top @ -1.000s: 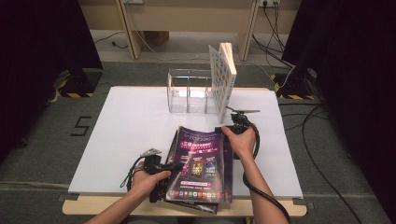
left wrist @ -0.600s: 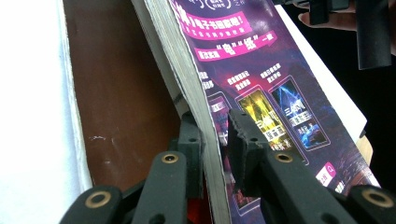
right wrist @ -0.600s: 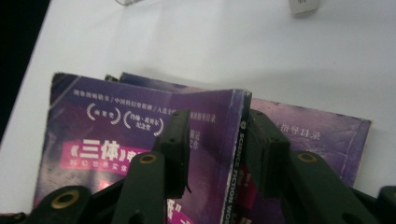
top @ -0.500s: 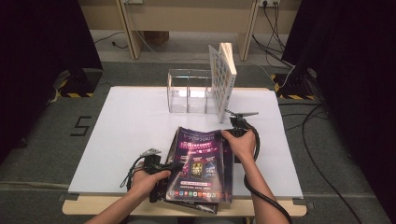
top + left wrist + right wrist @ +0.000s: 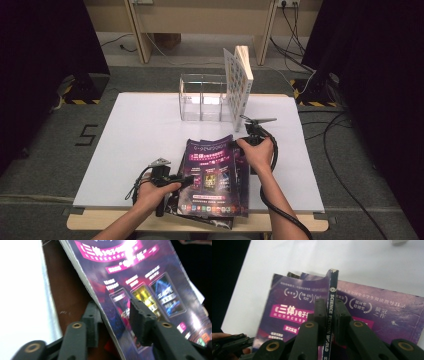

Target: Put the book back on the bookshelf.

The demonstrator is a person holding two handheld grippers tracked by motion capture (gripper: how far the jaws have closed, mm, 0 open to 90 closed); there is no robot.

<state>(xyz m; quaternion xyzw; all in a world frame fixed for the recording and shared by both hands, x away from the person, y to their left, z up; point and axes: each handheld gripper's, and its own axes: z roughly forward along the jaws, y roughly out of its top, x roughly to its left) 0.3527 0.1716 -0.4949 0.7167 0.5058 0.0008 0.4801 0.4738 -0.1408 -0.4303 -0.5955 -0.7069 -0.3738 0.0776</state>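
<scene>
1. The white table (image 5: 140, 130) fills the middle of the high view. The purple magazines lie at its lower centre, with their near edge hanging over the front of the table.

2. At the upper centre stands a clear organiser (image 5: 202, 97), with a white patterned book (image 5: 239, 82) upright at its right end. Both are well apart from the magazines.

3. The top magazine (image 5: 212, 175) is thin, glossy and floppy. I judge it light, slippery against the copy below, and apt to sag or curl when lifted by one edge. The spine is the stiffest place to take hold, with a second hold on the opposite edge to stop the pages fanning.

4. The right gripper (image 5: 329, 315), at the centre right of the high view, is clamped on the narrow spine of the top magazine. In the right gripper view the pads press it from both sides. Its jaws have just been closing on it.

5. The left gripper (image 5: 113, 322), at the lower left of the high view, straddles the magazine's edge. One pad sits under the cover and one above it, with a gap showing, so the grip is loosened. Its jaws have just been opening.

6. Against the earlier picture, the magazines lie where they did and both hands sit in the same places.
</scene>
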